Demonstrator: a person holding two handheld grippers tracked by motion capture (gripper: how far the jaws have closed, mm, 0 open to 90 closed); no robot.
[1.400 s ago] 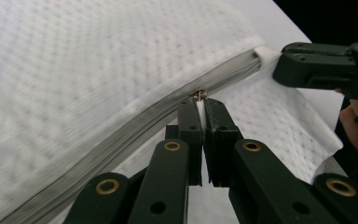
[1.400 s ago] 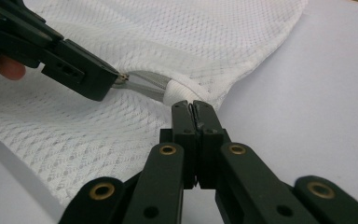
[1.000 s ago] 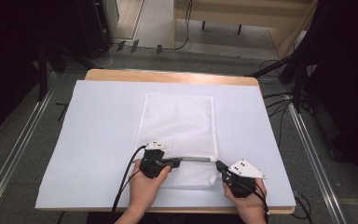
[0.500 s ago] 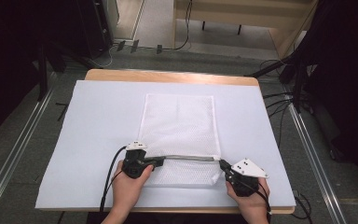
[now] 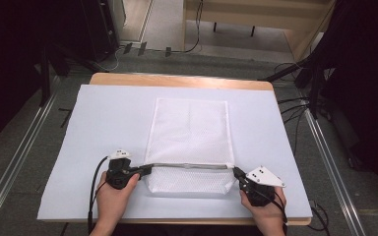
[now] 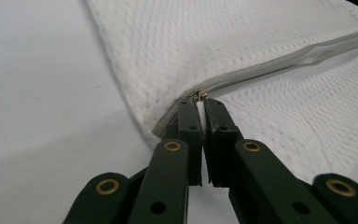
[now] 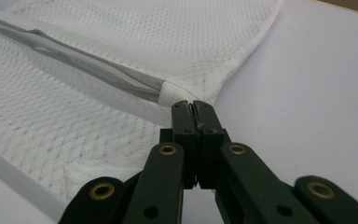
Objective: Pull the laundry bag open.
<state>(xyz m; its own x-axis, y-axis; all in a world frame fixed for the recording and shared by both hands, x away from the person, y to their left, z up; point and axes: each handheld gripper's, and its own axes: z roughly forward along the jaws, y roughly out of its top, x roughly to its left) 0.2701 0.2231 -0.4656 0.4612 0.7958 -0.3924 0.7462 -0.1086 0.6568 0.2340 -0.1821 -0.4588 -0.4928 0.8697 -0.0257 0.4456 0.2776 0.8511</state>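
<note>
The mesh bag is laid near the table's front edge. Left gripper, clamped on the zipper pull, is displaced further left than before; the right gripper is kept clamped on the bag's right end.

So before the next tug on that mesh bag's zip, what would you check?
1. Left tongs shut on the zipper pull: ok.
2. Right tongs clamping the bag's corner by the zipper's end: ok.
3. Zipper stretched straight between the tongs: ok.
4. Mesh bag lying flat on the white mat: ok.
5. Zipper fully closed at the left end: cannot tell.
</note>
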